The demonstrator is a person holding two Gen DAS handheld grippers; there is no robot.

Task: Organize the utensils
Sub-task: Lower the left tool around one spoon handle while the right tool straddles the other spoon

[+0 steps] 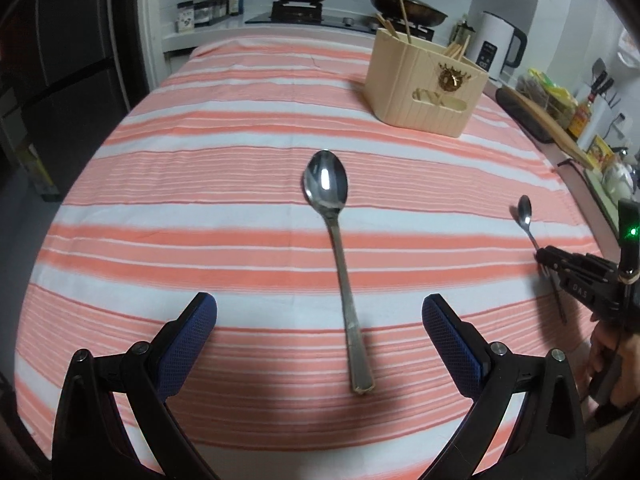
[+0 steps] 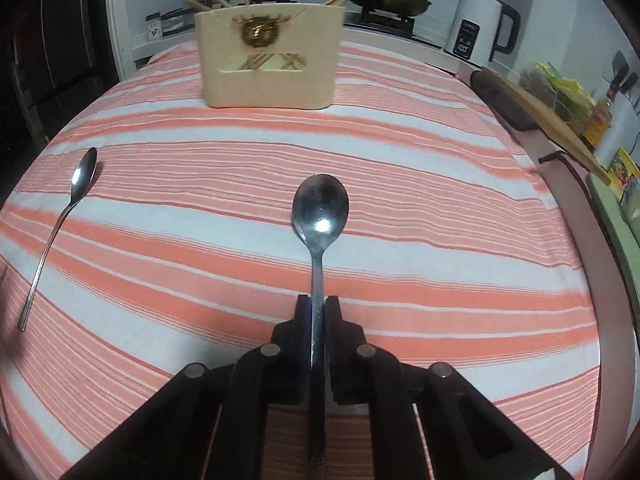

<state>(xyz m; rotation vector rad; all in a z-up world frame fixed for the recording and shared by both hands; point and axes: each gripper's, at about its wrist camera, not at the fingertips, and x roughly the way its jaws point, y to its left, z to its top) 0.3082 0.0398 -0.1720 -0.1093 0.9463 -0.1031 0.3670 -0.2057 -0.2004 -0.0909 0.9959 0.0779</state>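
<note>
The right gripper [image 2: 318, 306] was clamped on the handle of a spoon [image 2: 320, 212], its bowl pointing toward 12 o'clock over the striped tablecloth [image 2: 440, 208]. The left gripper [image 1: 319, 318] hung with its fingers wide apart above a second spoon [image 1: 336, 240] lying on the cloth, bowl at 12 o'clock, handle end between the blue pads [image 1: 188, 344]. A beige utensil holder [image 2: 270, 58] with chopsticks stood at the far end, at 1 o'clock from the left gripper. A white kettle [image 2: 478, 28] stood beyond at 2 o'clock.
</note>
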